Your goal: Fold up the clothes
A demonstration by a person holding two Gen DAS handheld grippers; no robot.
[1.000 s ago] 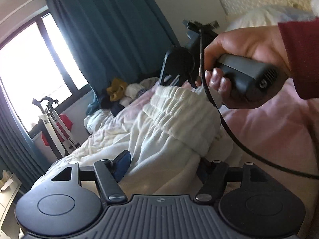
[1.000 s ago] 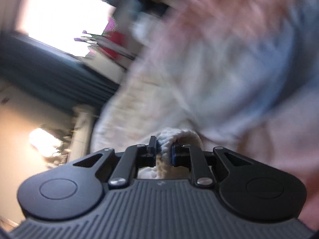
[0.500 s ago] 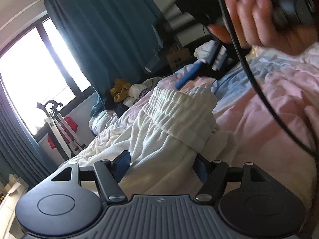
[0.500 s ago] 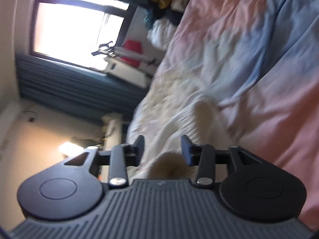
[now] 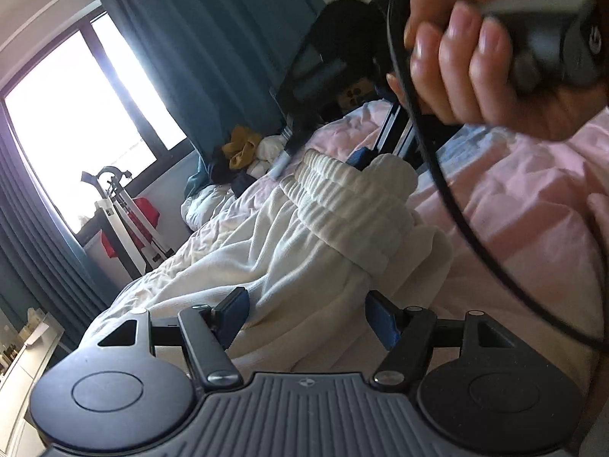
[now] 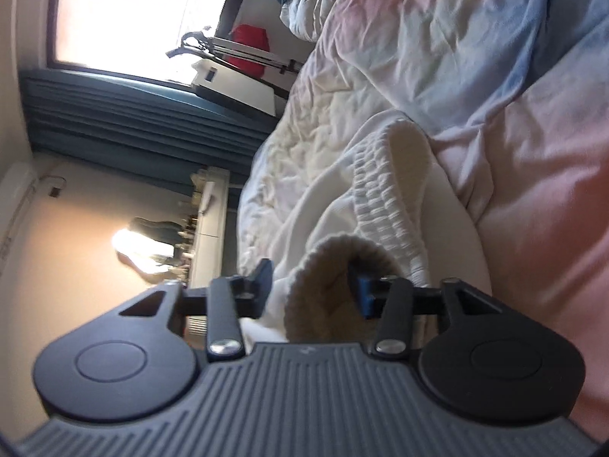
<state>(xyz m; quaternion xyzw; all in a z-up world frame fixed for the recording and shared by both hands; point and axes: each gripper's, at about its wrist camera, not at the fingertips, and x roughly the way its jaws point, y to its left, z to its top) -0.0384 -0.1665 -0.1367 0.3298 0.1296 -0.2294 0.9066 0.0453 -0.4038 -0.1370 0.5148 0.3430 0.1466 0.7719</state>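
A cream garment point(image 5: 312, 251) with a ribbed elastic waistband point(image 5: 342, 202) lies bunched on the bed. My left gripper point(image 5: 307, 314) is open low over its near part, a blue-padded finger on each side of the cloth. In the left wrist view a hand point(image 5: 475, 57) holds my right gripper point(image 5: 319, 160) above the waistband's far edge, its fingers spread. In the right wrist view that gripper point(image 6: 311, 285) stands open with a rolled fold of the garment point(image 6: 323, 266) between its fingers, and the waistband point(image 6: 380, 205) runs just beyond.
The bed carries a pink, blue and white duvet point(image 6: 456, 57). A pile of clothes point(image 5: 239, 148) sits at its far end. By the window stand teal curtains point(image 5: 213, 38) and a rack with a red item point(image 5: 125, 209). A black cable point(image 5: 437, 175) hangs from the right gripper.
My right gripper was shut on the waistband, then opened and let it go; the hand lifted it up and it now sits near the cloth again. The left gripper stayed open in place.
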